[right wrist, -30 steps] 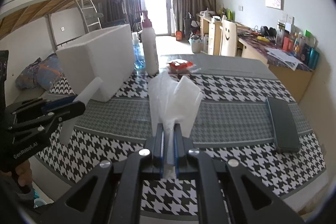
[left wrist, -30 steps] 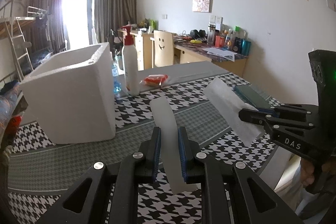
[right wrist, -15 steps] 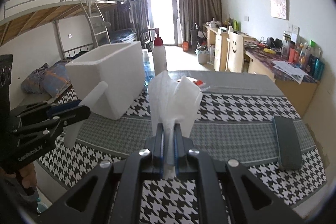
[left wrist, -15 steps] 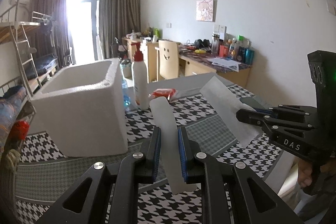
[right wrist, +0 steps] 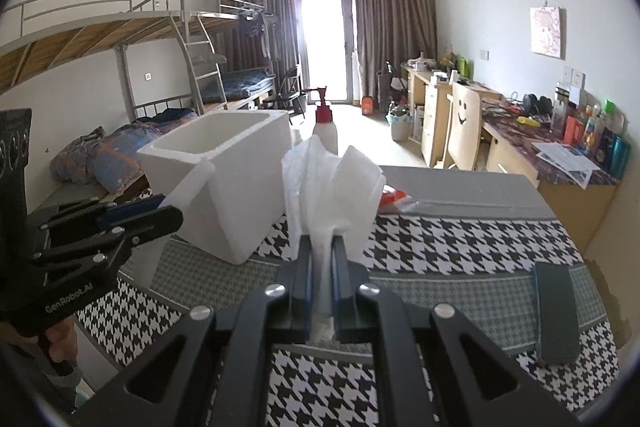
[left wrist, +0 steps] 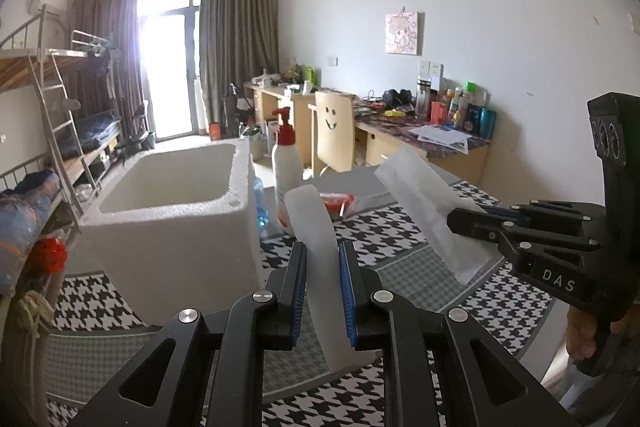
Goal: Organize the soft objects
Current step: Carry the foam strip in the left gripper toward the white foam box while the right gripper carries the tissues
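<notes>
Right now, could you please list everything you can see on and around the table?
foam box: one, white, open top, left part of table.
pump bottle: one, white with red pump, beside the box.
red packet: one, far side of table.
dark case: one, flat, right part of table.
tablecloth: one, black-and-white houndstooth with grey bands.
smiley chair: one, wooden, at the desk.
bunk bed: one, metal, left wall.
foam strip: one, white, in left gripper.
plastic bag: one, white, in right gripper.
</notes>
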{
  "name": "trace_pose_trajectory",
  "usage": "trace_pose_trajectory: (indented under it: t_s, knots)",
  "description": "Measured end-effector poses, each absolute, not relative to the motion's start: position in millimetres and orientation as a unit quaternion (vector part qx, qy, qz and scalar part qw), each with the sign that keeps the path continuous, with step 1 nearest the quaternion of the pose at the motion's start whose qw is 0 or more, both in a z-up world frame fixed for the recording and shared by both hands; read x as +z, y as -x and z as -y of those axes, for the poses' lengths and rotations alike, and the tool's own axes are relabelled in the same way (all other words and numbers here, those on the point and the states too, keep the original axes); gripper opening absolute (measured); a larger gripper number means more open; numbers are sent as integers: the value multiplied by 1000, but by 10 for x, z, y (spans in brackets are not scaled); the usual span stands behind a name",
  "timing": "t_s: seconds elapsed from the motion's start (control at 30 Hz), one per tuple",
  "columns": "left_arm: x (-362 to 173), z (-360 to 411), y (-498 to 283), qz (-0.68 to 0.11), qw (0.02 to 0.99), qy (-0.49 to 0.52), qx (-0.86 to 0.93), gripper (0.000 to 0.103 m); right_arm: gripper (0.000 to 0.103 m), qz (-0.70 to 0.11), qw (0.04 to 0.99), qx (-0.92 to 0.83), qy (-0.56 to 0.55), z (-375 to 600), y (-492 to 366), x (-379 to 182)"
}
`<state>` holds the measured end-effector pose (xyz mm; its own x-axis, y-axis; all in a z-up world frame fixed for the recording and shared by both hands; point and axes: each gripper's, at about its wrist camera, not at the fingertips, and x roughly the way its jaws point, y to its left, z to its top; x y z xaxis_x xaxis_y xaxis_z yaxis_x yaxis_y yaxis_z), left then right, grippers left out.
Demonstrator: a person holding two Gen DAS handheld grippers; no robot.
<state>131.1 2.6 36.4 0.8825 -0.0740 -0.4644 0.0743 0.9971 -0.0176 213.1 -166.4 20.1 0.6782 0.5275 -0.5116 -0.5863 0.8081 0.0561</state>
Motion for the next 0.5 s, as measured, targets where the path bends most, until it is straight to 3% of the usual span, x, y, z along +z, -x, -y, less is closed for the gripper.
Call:
trace_pose_trajectory:
  t_s: [0.5]
  knots:
    - [589, -163, -1466, -223, 975, 1, -26, 18, 10, -240, 913, 324, 60, 1461, -2264, 426]
